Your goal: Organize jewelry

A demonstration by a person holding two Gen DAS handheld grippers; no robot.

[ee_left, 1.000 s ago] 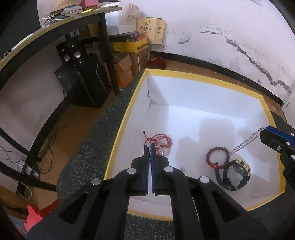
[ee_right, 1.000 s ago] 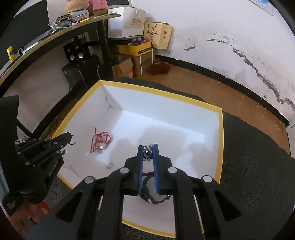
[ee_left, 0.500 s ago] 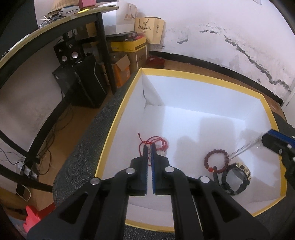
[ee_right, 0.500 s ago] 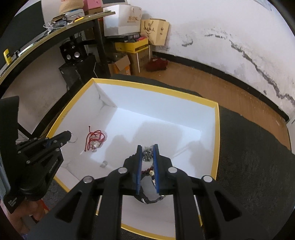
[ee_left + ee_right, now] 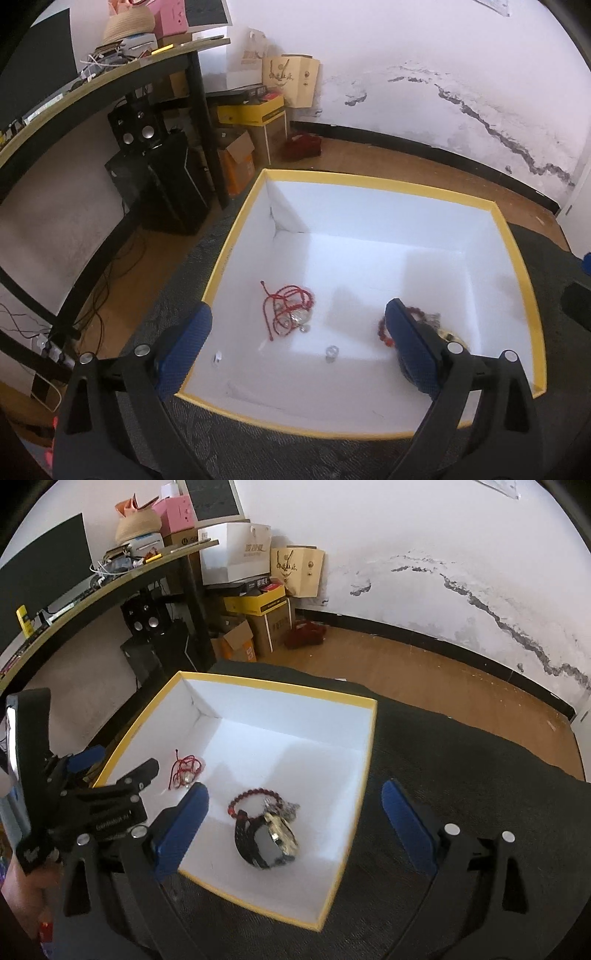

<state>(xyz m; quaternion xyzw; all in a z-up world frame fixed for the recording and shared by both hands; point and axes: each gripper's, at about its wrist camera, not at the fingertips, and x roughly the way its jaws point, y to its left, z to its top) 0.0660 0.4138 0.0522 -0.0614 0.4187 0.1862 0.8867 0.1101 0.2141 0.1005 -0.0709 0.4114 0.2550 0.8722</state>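
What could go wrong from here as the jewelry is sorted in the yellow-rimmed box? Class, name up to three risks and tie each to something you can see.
1. The silver chain lies heaped over the bead bracelet and watch; lifting one may drag the others.
2. The red cord is tangled around its pendant, so it could snag.
3. Two tiny loose pieces on the box floor look hard to pinch with the wide-open left gripper or right gripper.
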